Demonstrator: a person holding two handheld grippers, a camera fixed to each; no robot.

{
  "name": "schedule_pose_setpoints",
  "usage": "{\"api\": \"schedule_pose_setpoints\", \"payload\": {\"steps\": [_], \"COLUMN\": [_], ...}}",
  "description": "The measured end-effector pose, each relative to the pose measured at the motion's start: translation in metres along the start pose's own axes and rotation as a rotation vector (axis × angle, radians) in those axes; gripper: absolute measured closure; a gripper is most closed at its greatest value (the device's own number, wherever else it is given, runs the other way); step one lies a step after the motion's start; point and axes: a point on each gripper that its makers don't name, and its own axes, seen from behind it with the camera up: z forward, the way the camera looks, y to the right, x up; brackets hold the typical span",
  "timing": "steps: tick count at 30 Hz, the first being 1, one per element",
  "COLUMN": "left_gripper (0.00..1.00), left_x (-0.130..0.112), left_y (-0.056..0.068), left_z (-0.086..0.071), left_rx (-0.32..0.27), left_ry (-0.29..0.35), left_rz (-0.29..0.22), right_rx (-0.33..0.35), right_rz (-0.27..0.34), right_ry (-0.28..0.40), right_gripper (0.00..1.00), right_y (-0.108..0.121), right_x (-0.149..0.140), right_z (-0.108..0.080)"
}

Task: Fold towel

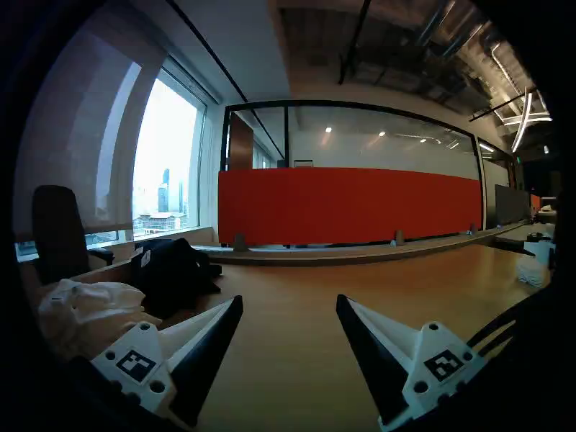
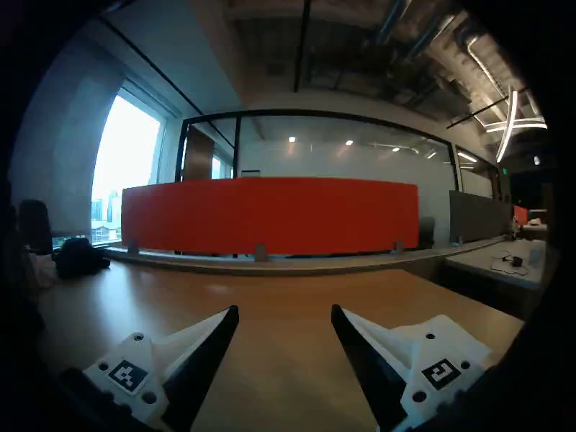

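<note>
A crumpled white towel (image 1: pixel 90 309) lies in a heap on the wooden table (image 1: pixel 324 288) at the left of the left gripper view. My left gripper (image 1: pixel 288 302) hovers low over the table to the right of it, open, with nothing between its fingers. In the right gripper view my right gripper (image 2: pixel 284 311) is also open over bare wood (image 2: pixel 288 288), holding nothing. A pale bit of cloth (image 2: pixel 45 270) shows at the far left edge there; I cannot tell if it is the towel.
A black bag (image 1: pixel 169 270) sits just behind the towel, seen small as a black bag (image 2: pixel 79 255) at the far left. A dark chair (image 1: pixel 57 230) stands by the window. An orange divider panel (image 1: pixel 349 205) runs along the table's far edge. White items (image 1: pixel 536 263) rest at the right.
</note>
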Motion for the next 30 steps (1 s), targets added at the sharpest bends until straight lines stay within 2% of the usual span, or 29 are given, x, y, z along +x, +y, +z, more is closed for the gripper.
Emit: {"api": "schedule_pose_setpoints", "payload": {"steps": [30], "left_gripper": [0.04], "left_x": [0.0028], "left_y": [-0.0002], "left_z": [-0.0007], "left_rx": [0.000], "left_ry": [-0.001], "left_rz": [0.000], "right_rx": [0.000], "right_rz": [0.001], "right_ry": [-0.001], "right_gripper": [0.00], "right_y": [-0.0009], "right_x": [0.0019], "right_z": [-0.0002]}}
